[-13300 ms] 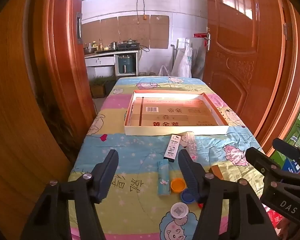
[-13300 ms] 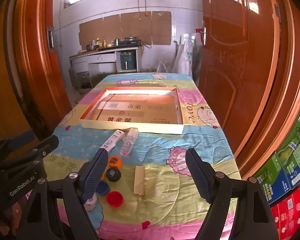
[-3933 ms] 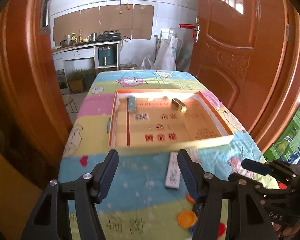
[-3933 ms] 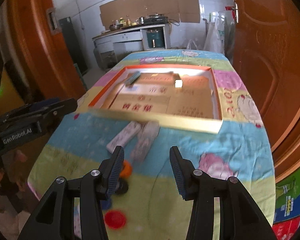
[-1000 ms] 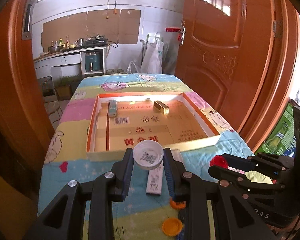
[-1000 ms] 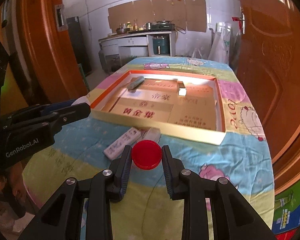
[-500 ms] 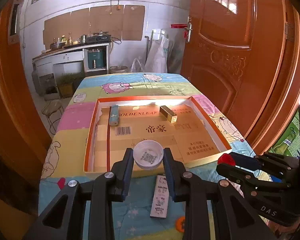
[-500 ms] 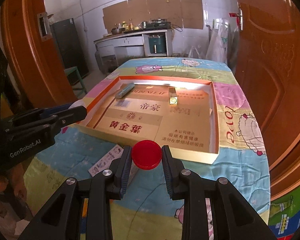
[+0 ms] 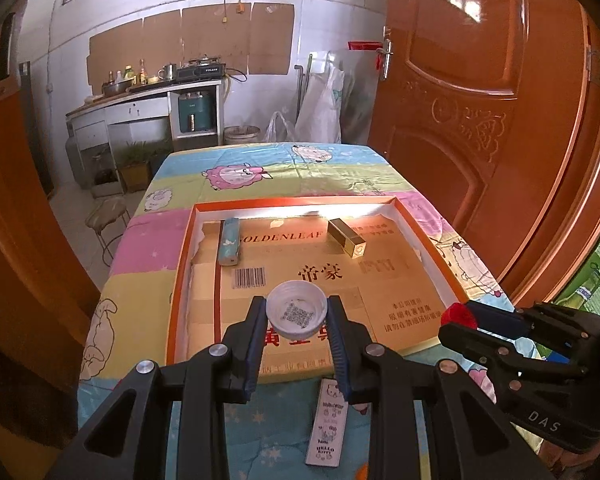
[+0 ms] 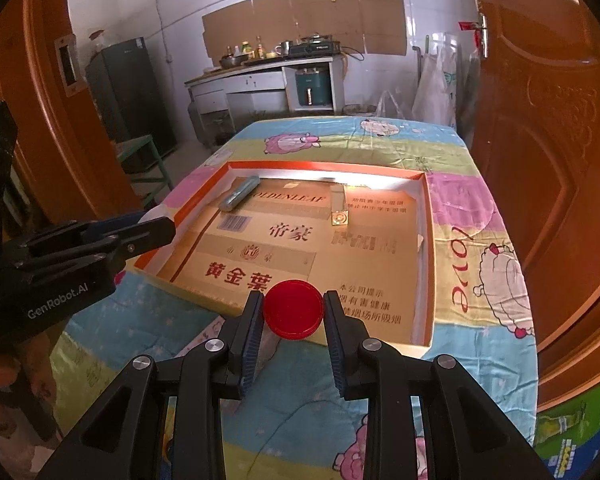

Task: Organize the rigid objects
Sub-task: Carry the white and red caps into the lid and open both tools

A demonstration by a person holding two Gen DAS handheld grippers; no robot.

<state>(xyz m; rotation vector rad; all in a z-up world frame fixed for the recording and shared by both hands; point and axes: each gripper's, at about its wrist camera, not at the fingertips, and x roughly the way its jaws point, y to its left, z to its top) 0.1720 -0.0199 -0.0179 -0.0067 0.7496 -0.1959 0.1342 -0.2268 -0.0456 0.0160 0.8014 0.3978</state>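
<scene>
above the shallow box (image 9: 182, 280), left tongs (image 9: 297, 316) clamp a white bottle cap (image 9: 296, 314), right tongs (image 10: 294, 314) a red bottle cap (image 10: 294, 314); both caps look light, stiff and slick, best pinched across the ribbed rim.

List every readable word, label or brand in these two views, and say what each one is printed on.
"GOLDENLEAF", "帝豪", "黄金葉": cardboard lining the tray.
"GenRobot.AI": left tongs.
"DAS": right tongs.
"HELLO KITTY": white strip.
"love": tablecloth.
Small Chinese print on the cardboard, the QR code in the white cap, the barcode digits and the stove's brand: too small to read.
</scene>
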